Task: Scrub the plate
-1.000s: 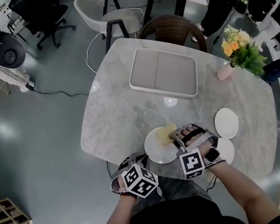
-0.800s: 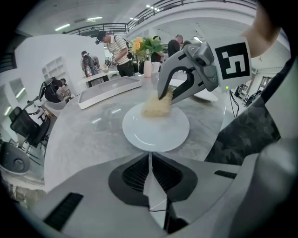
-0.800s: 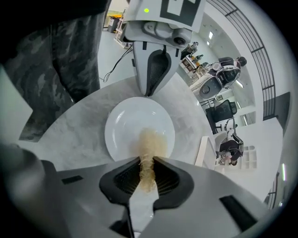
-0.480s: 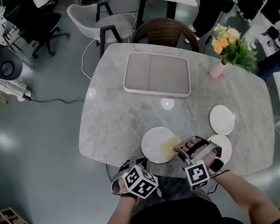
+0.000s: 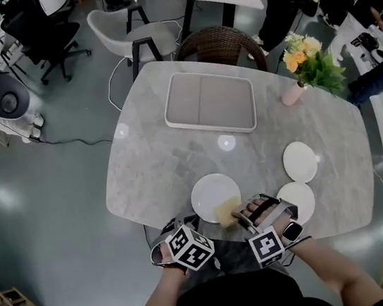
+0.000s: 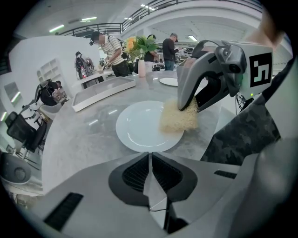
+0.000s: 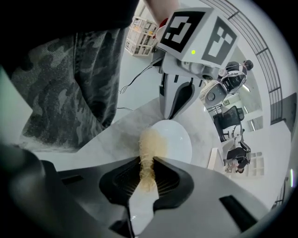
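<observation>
Both of your grippers are closed. Your right gripper point(image 7: 147, 163) has its fingers clamped on a yellow fibrous scrub pad point(image 7: 150, 144), whose free end sticks out past the fingertips onto the rim of the white plate point(image 5: 208, 194). Your left gripper point(image 6: 150, 155) has its fingers pressed together on nothing; the plate lies just beyond their tips, the pad ahead and to their right.
</observation>
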`<state>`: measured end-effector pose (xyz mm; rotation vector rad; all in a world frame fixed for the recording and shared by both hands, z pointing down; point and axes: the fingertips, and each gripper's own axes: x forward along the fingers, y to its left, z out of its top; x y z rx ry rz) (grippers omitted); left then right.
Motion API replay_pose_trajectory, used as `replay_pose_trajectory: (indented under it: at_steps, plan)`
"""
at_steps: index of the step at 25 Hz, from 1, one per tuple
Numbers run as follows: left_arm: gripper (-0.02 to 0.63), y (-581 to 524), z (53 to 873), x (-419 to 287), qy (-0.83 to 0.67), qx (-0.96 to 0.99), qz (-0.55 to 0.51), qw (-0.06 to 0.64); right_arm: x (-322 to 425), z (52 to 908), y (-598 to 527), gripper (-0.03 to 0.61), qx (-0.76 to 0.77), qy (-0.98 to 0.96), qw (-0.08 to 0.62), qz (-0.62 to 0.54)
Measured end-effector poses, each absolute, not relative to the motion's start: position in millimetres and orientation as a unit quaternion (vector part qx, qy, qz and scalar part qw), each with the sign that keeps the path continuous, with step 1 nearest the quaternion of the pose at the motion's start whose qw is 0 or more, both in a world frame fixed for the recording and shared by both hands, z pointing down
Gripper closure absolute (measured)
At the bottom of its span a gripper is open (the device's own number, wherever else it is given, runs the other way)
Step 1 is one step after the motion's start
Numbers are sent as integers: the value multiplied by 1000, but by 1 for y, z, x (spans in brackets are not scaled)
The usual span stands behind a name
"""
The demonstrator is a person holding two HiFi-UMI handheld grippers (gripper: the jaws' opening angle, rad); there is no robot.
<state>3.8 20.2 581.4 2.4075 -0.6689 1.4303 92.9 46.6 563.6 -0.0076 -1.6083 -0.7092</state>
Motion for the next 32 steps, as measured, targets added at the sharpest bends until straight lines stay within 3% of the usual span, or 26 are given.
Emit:
replay_pose_trajectory:
  at_steps: [18,32]
  plan:
    - [581,14,580,2,-255,821,489,149,39,566,14,508,-67,-717,580,-381]
    - [581,21,581,8,-247,825,484,155,56,562,-49,508,25,-704,617,-351]
